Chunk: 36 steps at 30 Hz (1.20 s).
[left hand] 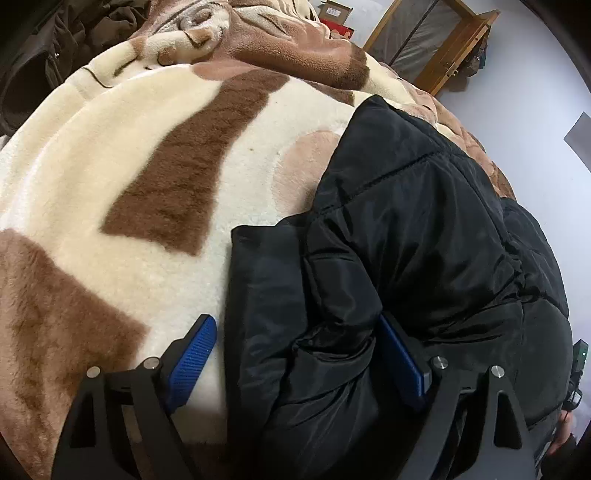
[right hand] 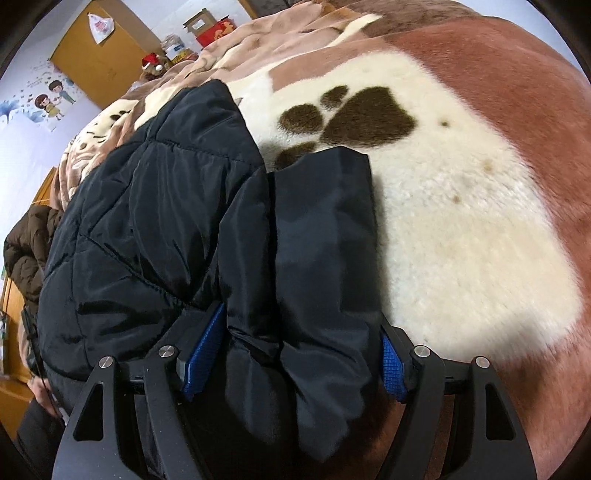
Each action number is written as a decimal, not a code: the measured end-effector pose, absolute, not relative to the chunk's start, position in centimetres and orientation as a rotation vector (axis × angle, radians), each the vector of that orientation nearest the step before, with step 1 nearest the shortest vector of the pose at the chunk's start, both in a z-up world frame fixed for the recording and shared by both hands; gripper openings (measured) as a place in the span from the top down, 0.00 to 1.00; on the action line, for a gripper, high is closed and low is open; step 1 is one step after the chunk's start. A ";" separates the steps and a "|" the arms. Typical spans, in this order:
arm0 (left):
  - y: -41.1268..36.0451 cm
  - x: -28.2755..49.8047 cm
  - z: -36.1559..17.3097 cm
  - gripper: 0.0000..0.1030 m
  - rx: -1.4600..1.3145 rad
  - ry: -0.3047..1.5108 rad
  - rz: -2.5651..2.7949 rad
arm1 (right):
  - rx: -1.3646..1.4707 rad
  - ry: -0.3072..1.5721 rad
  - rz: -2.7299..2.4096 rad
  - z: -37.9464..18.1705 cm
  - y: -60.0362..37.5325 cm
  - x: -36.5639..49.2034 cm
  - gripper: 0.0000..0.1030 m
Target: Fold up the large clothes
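Black padded jacket (left hand: 424, 240) lies folded on a fleece blanket (left hand: 110, 184) patterned in cream and brown, which covers a bed. In the left wrist view the left gripper (left hand: 299, 358) stands with its jaws wide apart; a folded edge of the jacket sits between the two blue pads (left hand: 192, 354). The left-hand pad is clear of the cloth, over bare blanket; the other pad lies against or just beside a puffed fold, and contact there cannot be told for certain. No squeeze shows in the fabric, so the gripper reads as open about the jacket, not clamped.

In the right wrist view the right gripper (right hand: 303, 354) likewise stands with jaws spread, and a rolled, sleeve-like part of the jacket (right hand: 184, 221) fills the gap between its blue pads (right hand: 205, 350). Both pads are close beside the cloth without visibly pinching it.

The left wrist view alone shows a wooden frame (left hand: 443, 48) against the pale wall and dark clothing (left hand: 44, 55) heaped at the blanket's far edge. The right wrist view alone shows a dark paw-print motif (right hand: 354, 114) on the blanket beside the jacket, a wooden door (right hand: 107, 48), cartoon wall stickers (right hand: 51, 98), boxes (right hand: 214, 27) beyond the bed, and a brown quilted garment (right hand: 29, 243) at the frame's left side.
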<state>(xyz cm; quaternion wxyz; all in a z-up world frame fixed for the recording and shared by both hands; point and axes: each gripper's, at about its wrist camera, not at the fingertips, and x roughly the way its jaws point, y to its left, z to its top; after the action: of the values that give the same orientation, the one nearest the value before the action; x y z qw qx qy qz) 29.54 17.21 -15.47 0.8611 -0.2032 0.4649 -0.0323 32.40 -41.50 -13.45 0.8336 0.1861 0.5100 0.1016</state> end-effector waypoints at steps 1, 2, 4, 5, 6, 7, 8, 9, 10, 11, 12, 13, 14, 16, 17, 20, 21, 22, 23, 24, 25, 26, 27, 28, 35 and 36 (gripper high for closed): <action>17.2 29.4 -15.5 0.13 -0.429 0.973 -0.066 | 0.394 1.079 0.221 -13.3 -41.4 32.3 0.35; 17.2 29.1 -15.5 0.14 -0.436 0.970 -0.067 | 0.394 1.076 0.229 -13.1 -41.3 32.1 0.39; 17.2 28.6 -15.7 0.14 -0.457 0.967 -0.080 | 0.367 1.065 0.236 -12.6 -40.8 31.7 0.47; 17.4 28.5 -15.8 0.14 -0.462 0.963 -0.084 | 0.352 1.064 0.237 -12.6 -40.6 31.6 0.48; 17.4 28.6 -15.9 0.14 -0.469 0.964 -0.088 | 0.354 1.064 0.238 -12.6 -40.6 31.5 0.48; 17.4 28.9 -16.1 0.14 -0.477 0.970 -0.096 | 0.367 1.069 0.239 -12.8 -40.7 31.8 0.48; 17.3 29.1 -16.2 0.14 -0.478 0.975 -0.101 | 0.370 1.072 0.239 -12.9 -40.8 32.0 0.48; 17.1 29.4 -16.2 0.14 -0.475 0.979 -0.105 | 0.367 1.075 0.238 -13.0 -40.7 32.2 0.48; 16.9 29.6 -16.2 0.15 -0.469 0.982 -0.109 | 0.358 1.076 0.236 -13.0 -40.5 32.4 0.48; 16.6 29.8 -16.1 0.19 -0.463 0.983 -0.120 | 0.352 1.078 0.233 -13.1 -40.3 32.6 0.48; 16.2 29.9 -15.9 0.25 -0.455 0.983 -0.122 | 0.348 1.078 0.231 -13.1 -40.2 32.7 0.49; 15.9 29.9 -15.7 0.29 -0.441 0.980 -0.125 | 0.341 1.076 0.230 -13.0 -40.1 32.7 0.52; 15.6 29.8 -15.5 0.38 -0.433 0.975 -0.133 | 0.337 1.075 0.229 -12.9 -40.0 32.7 0.54; 15.1 29.4 -14.8 0.51 -0.406 0.968 -0.130 | 0.323 1.072 0.223 -12.4 -39.6 32.5 0.64; 14.9 29.2 -14.4 0.60 -0.393 0.967 -0.124 | 0.308 1.070 0.218 -11.9 -39.4 32.5 0.67; 14.4 28.3 -12.1 0.72 -0.320 0.947 -0.098 | 0.269 1.051 0.204 -10.2 -39.0 32.0 0.75; 14.3 28.1 -11.5 0.73 -0.296 0.938 -0.091 | 0.262 1.045 0.202 -9.7 -39.0 31.8 0.76; 14.2 27.9 -10.8 0.74 -0.282 0.929 -0.087 | 0.262 1.036 0.201 -8.9 -39.1 31.5 0.77; 14.2 27.4 -9.9 0.75 -0.274 0.914 -0.087 | 0.260 1.025 0.202 -8.3 -39.2 31.2 0.78; 14.2 27.1 -9.2 0.75 -0.268 0.902 -0.088 | 0.256 1.015 0.203 -7.8 -39.3 31.0 0.78; 14.2 26.7 -8.3 0.75 -0.262 0.887 -0.091 | 0.255 1.001 0.207 -7.0 -39.4 30.6 0.78; 14.2 26.3 -7.5 0.75 -0.257 0.875 -0.097 | 0.256 0.990 0.212 -6.2 -39.5 30.3 0.78; 14.2 26.0 -6.8 0.75 -0.252 0.865 -0.100 | 0.254 0.981 0.214 -5.6 -39.5 30.0 0.79; 14.1 25.4 -6.0 0.75 -0.247 0.856 -0.105 | 0.251 0.969 0.219 -4.8 -39.5 29.6 0.79; 15.1 23.3 -2.0 0.75 -0.243 0.799 -0.109 | 0.246 0.915 0.256 -1.3 -38.2 27.8 0.79; 15.5 23.3 -1.6 0.75 -0.246 0.792 -0.107 | 0.247 0.909 0.261 -0.9 -37.8 27.9 0.79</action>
<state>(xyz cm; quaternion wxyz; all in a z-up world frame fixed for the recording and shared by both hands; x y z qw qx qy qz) 23.26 15.48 -1.58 0.9139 -0.1195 0.3845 -0.0521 27.86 -37.77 -0.94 0.8830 0.1185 0.4365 0.1256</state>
